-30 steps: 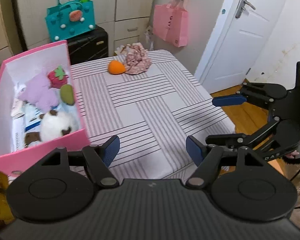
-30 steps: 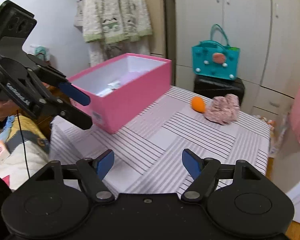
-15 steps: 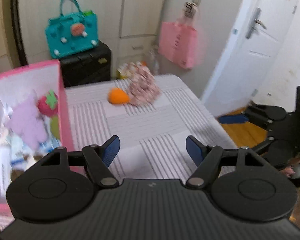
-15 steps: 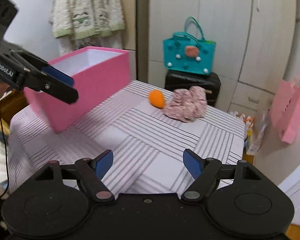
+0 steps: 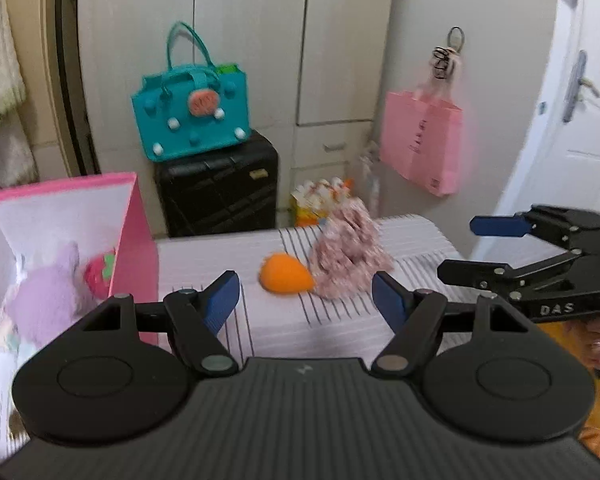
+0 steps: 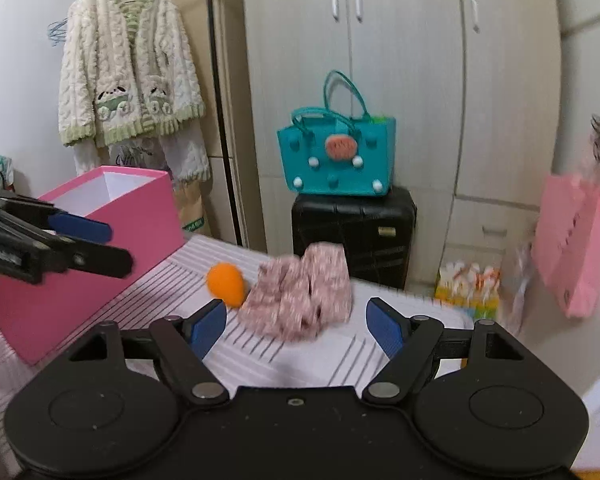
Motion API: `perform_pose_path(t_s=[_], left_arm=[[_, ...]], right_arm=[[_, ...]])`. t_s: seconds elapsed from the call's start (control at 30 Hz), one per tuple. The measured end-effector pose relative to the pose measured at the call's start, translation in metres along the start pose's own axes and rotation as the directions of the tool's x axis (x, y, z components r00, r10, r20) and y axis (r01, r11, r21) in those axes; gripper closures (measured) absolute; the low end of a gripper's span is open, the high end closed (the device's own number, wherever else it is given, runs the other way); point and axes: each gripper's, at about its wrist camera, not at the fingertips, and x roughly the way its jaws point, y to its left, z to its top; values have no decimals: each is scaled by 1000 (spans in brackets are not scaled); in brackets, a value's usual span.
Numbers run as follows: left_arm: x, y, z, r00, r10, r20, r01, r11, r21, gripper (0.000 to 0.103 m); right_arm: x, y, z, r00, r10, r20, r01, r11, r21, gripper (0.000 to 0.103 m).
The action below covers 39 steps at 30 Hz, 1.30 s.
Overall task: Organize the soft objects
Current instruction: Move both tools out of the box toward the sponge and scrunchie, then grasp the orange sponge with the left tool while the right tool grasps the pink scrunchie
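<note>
From the left wrist view, my left gripper (image 5: 302, 296) has its fingers spread with nothing between them. Ahead on the striped table (image 5: 340, 340) lie the orange plush (image 5: 285, 278) and, touching it on the right, the floral fabric bundle (image 5: 350, 262). The pink box (image 5: 134, 240) stands to the left, with a purple plush (image 5: 46, 300) and a strawberry plush (image 5: 100, 276) already inside.

From the right wrist view, my right gripper (image 6: 296, 326) is also spread and empty, lined up on the bundle (image 6: 300, 300), with the orange plush (image 6: 226, 283) just left of it. Both grippers converge on neighbouring items, so I risk knocking fingers together, or snagging the cloth and dragging the orange plush off the table.
</note>
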Motion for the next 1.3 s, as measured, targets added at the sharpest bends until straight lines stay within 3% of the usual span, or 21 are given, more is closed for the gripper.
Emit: perform_pose_path(t_s=[0.2, 0.33, 0.5, 0.6, 0.7, 0.77, 0.83, 0.93, 1.1, 1.23, 1.3], left_arm=[[32, -6, 13, 996, 81, 23, -80, 997, -16, 34], [59, 1, 18, 994, 106, -37, -109, 990, -91, 42], [92, 14, 16, 987, 121, -105, -136, 979, -153, 43], [102, 20, 13, 982, 139, -129, -162, 968, -191, 51], [111, 24, 12, 982, 128, -140, -158, 961, -226, 51], [115, 23, 10, 983, 125, -135, -155, 957, -244, 51], [119, 23, 9, 983, 116, -145, -151, 952, -265, 51], [122, 20, 7, 983, 117, -141, -151, 953, -264, 51], [130, 12, 4, 973, 189, -133, -212, 957, -196, 50], [131, 13, 2, 979, 151, -137, -177, 962, -209, 50], [131, 10, 1, 979, 146, -139, -172, 965, -199, 50]], right_arm=[[45, 5, 15, 999, 18, -39, -23, 991, -133, 21], [77, 5, 17, 997, 56, -60, -65, 985, -158, 21], [111, 11, 10, 995, 24, -99, -47, 969, -242, 16], [123, 6, 2, 992, 8, -127, -38, 971, -235, 16], [126, -2, -3, 990, 24, -137, -48, 983, -175, 17], [124, -7, -4, 990, 39, -133, -56, 991, -125, 27], [121, -10, -5, 990, 39, -136, -52, 994, -94, 55], [113, -13, -7, 991, 34, -126, -43, 997, -70, 77], [97, -16, -10, 993, -19, -114, 14, 999, -39, 81], [83, -20, -11, 992, -21, -125, 28, 998, 53, 81], [73, -22, -10, 994, 33, -102, -18, 990, 141, 81]])
